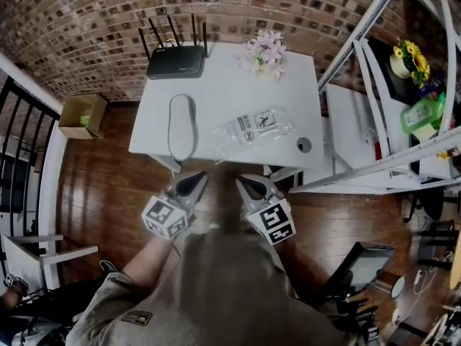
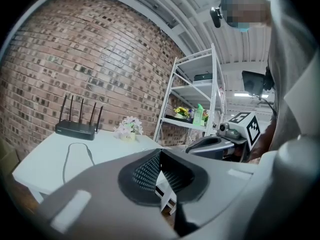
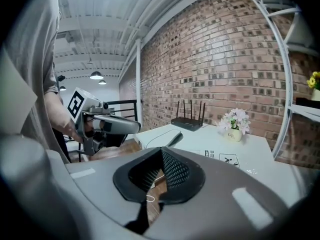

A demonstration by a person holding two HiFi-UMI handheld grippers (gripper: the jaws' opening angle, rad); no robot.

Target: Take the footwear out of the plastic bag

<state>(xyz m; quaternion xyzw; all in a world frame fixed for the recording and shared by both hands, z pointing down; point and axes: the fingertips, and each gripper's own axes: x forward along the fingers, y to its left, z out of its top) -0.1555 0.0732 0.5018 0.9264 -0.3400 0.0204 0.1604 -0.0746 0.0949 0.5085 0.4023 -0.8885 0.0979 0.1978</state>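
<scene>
Beyond slipper (image 1: 181, 126) and bag (image 1: 253, 128): router (image 1: 176, 60), flowers (image 1: 266, 52)

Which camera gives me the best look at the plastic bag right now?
Head view: the bag lies flat on the table, whole, right of the slipper. Right gripper view shows only its labels, at a low angle. Left gripper view: I can't make it out.

Grey tongs (image 1: 193, 183), black-white marker cubes (image 1: 165, 217), grey shirt (image 1: 230, 287)
</scene>
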